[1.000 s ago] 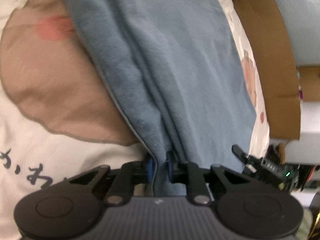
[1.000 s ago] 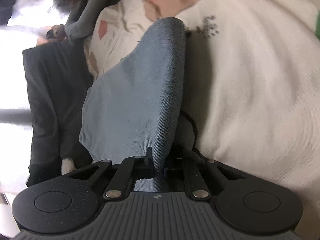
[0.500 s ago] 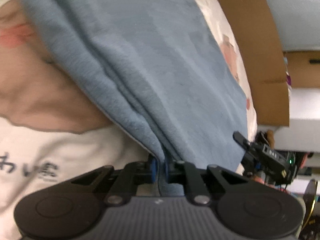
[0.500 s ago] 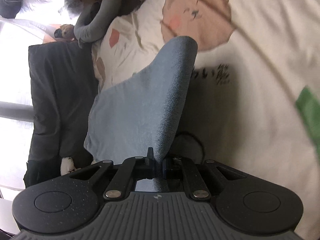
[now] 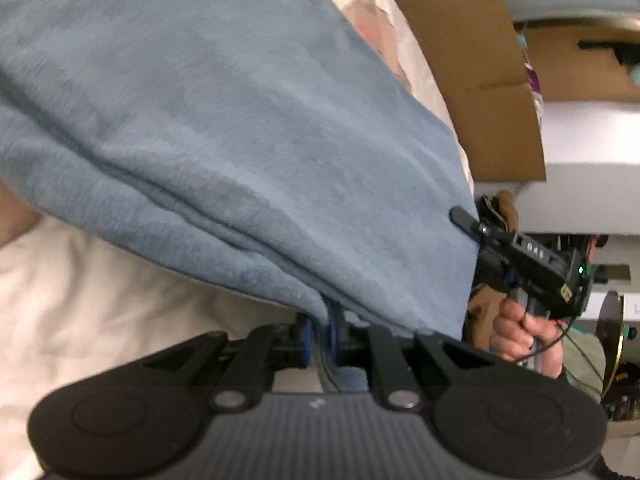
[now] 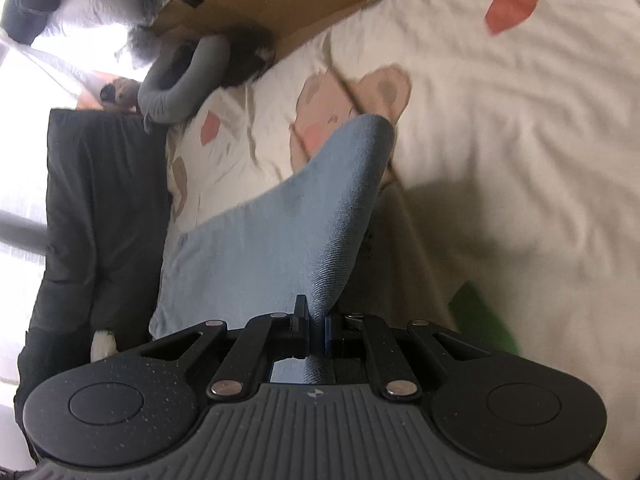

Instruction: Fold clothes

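One blue garment (image 5: 248, 128) is held up off the bed (image 6: 520, 140) by two hand-held grippers, each clamped on a separate part of its edge, presumably so the cloth can be spread and carried over into a fold. The left hand-held gripper (image 5: 320, 334) is closed on a bunched hem, several layers being pinched between its blue pads. The right hand-held gripper (image 6: 318, 336) is likewise shut tight on a thin fold of the fabric (its far end drapes down onto the bear-print sheet). One cardboard box (image 5: 472, 72) is seen beside the bed.
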